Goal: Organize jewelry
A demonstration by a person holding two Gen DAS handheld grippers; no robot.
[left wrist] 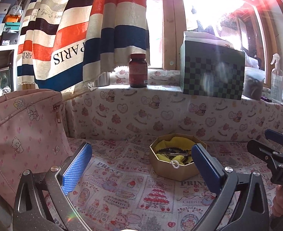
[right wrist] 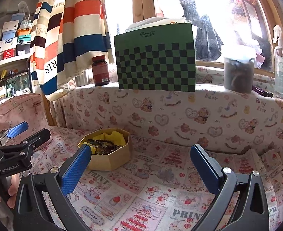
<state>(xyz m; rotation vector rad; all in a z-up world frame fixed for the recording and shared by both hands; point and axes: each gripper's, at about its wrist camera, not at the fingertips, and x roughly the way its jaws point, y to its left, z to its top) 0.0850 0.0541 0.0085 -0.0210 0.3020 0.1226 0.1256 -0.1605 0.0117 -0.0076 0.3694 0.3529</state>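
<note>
A gold octagonal box (left wrist: 177, 170) (right wrist: 110, 160) stands on the printed cloth. It is lined with yellow fabric and holds dark beaded bracelets (left wrist: 172, 151) (right wrist: 104, 144) and a white cord loop. My left gripper (left wrist: 141, 163) is open and empty, with the box just behind its right finger. My right gripper (right wrist: 139, 165) is open and empty too, the box behind its left finger. Each gripper shows at the edge of the other's view: the right gripper (left wrist: 276, 150) and the left gripper (right wrist: 18, 134).
A pink zip bag (left wrist: 24, 134) (right wrist: 20, 111) stands at the left. On the ledge behind are a red-brown bottle (left wrist: 138, 70), a green checkered box (left wrist: 212, 71) (right wrist: 156, 57), a grey jar (right wrist: 238, 75) and a spray bottle (right wrist: 282, 63). Striped curtain (left wrist: 74, 28) hangs above.
</note>
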